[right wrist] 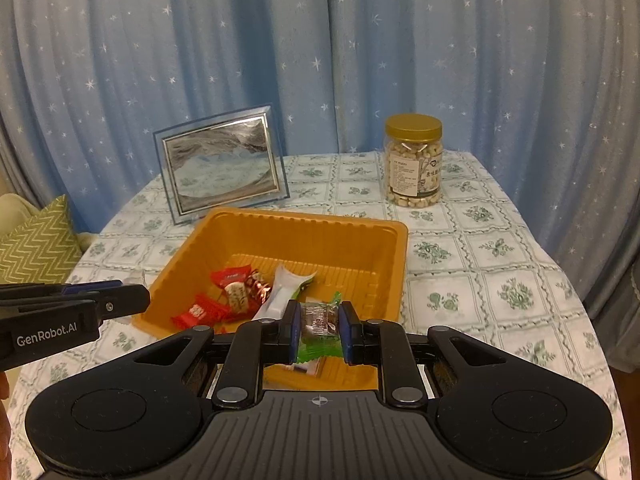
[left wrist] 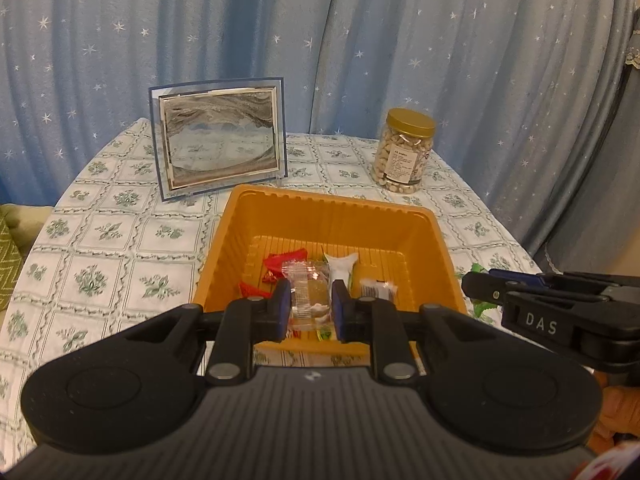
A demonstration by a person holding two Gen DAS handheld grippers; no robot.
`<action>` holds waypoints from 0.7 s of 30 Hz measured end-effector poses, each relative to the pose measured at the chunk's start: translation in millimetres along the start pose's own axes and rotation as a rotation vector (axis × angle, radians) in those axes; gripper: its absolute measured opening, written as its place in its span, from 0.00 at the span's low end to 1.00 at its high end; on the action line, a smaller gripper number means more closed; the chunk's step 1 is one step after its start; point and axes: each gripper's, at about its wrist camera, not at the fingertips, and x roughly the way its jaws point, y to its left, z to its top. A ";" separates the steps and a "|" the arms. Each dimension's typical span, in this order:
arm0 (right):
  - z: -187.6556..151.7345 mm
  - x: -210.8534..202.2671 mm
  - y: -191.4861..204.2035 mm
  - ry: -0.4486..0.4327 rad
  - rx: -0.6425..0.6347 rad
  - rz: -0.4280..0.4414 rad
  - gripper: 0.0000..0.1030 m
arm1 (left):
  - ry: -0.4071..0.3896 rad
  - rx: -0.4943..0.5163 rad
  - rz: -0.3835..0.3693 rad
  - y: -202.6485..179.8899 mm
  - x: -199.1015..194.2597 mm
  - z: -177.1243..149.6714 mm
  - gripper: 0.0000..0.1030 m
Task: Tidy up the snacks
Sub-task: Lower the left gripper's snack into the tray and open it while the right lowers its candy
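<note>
The left gripper [left wrist: 311, 307] is pinching a clear packet [left wrist: 310, 296] between nearly closed jaws, holding it over the near part of the orange tray [left wrist: 332, 216]. The right gripper [right wrist: 319, 330] is likewise clamping a green packet [right wrist: 320, 336] between narrow jaws, above the tray's near rim. Both packets are looking light and soft: thin crinkly film around a small firm piece, likely slippery, so a grip across the filled middle, as both grippers are now taking, is seeming safer than one on the flat sealed ends, which would fold or slide out. The green packet is lying with its long axis running away from the camera, its crimped ends pointing toward the tray and back at the gripper body. The clear packet is also appearing to run lengthwise away from the camera, though its transparent edges are hard to trace. In the tray, red packets [right wrist: 224, 292] and a white packet [right wrist: 280, 288] are lying loosely at mixed angles. A nut jar [right wrist: 413, 160] and a picture frame [right wrist: 222, 164] are standing behind the tray on the table [right wrist: 500, 264].
</note>
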 end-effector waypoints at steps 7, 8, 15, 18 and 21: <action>15.1 30.8 -3.2 0.028 0.005 0.007 0.20 | 0.023 -0.012 -0.007 7.5 28.2 10.5 0.19; 16.7 35.5 -3.5 0.033 0.007 0.008 0.20 | 0.025 -0.012 -0.005 8.3 31.8 11.6 0.19; 19.8 57.7 -9.2 0.060 0.031 0.007 0.20 | 0.044 -0.024 -0.014 14.8 55.7 17.2 0.19; 19.9 64.0 -11.5 0.066 0.036 0.006 0.20 | 0.053 -0.023 -0.016 15.2 63.7 17.7 0.19; 19.6 69.0 -12.6 0.070 0.042 0.006 0.20 | 0.063 -0.014 -0.017 13.6 70.9 17.0 0.19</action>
